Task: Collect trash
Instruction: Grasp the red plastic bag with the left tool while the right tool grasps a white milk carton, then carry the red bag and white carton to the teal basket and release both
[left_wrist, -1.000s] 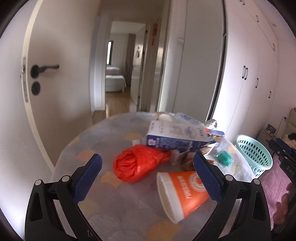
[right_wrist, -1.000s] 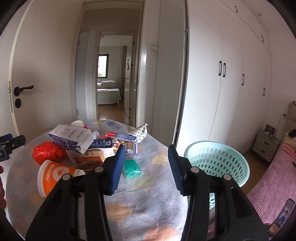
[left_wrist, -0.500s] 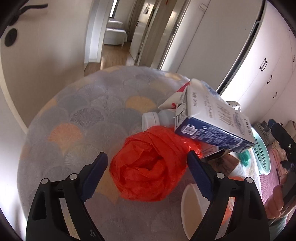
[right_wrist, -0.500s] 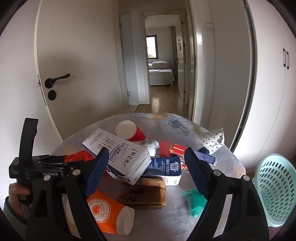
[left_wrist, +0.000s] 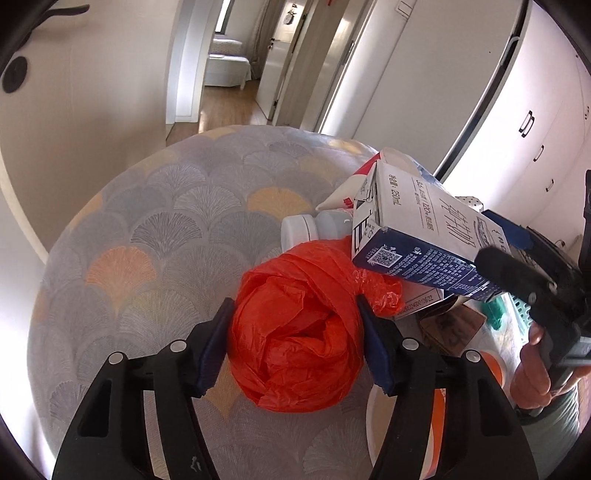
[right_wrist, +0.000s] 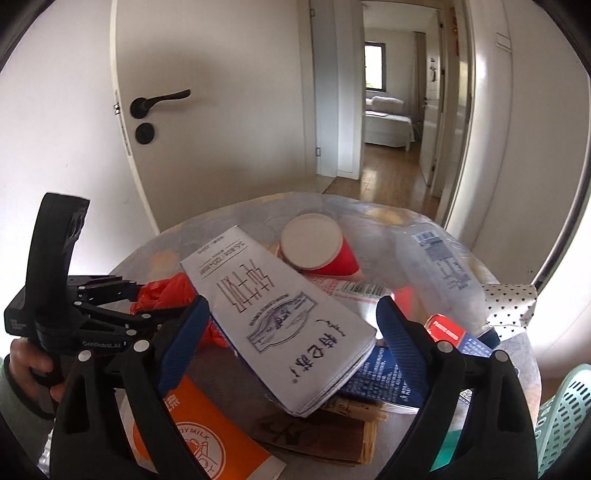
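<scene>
A crumpled orange plastic bag (left_wrist: 295, 332) lies on the round table (left_wrist: 155, 236). My left gripper (left_wrist: 295, 332) has both blue pads pressed against the bag's sides. The bag also shows in the right wrist view (right_wrist: 166, 293). A white and blue milk carton (right_wrist: 280, 317) lies tilted on a heap of trash; my right gripper (right_wrist: 291, 339) is open, its fingers either side of the carton and above it. The carton shows in the left wrist view (left_wrist: 421, 236) next to the bag.
The heap holds a red paper cup (right_wrist: 317, 247), an orange cup (right_wrist: 199, 439), a clear plastic bottle (right_wrist: 439, 266), a brown paper bag (right_wrist: 317, 432) and small boxes. A mint laundry basket (right_wrist: 565, 417) stands at the right. A closed door (right_wrist: 184, 110) and hallway lie behind.
My left gripper moved down to the orange bag and closed its fingers on it. My right gripper swung left and closer, over the milk carton.
</scene>
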